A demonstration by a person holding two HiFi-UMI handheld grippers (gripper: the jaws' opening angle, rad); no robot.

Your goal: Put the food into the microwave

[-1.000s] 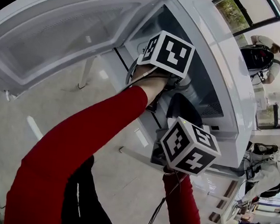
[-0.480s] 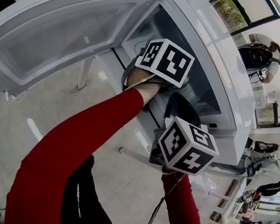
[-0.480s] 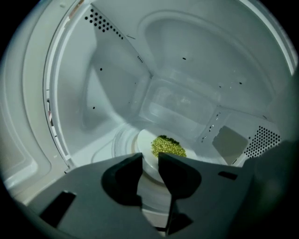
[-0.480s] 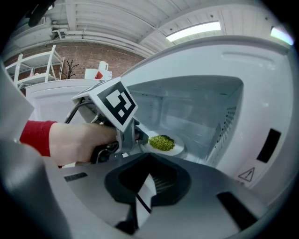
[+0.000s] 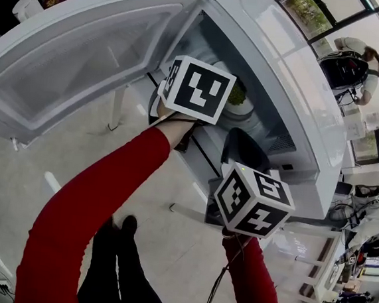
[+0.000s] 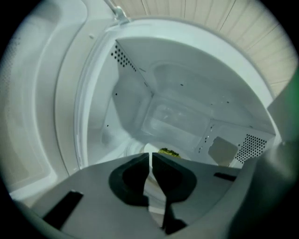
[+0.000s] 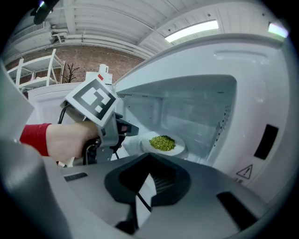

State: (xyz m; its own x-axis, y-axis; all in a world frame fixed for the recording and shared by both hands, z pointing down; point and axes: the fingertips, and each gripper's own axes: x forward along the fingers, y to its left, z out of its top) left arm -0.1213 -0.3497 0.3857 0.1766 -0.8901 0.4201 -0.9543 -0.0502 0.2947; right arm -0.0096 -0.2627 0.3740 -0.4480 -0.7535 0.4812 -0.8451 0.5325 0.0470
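The jaws of the left gripper have just been closing and now stand drawn in to a narrow slit, with nothing between them. They point into the open cavity of a boxy white microwave oven. The jaws of the right gripper meet at their tips and are likewise empty. It is held just outside the oven, lower and to the right in the head view.

A round white plate heaped with green food lies on the cavity floor, inside the oven. In the right gripper view the left gripper's front sits just beside the plate's near rim; whether they touch cannot be told. The oven's white door hangs wide open to the left. A red sleeve covers the arm that carries the left gripper.
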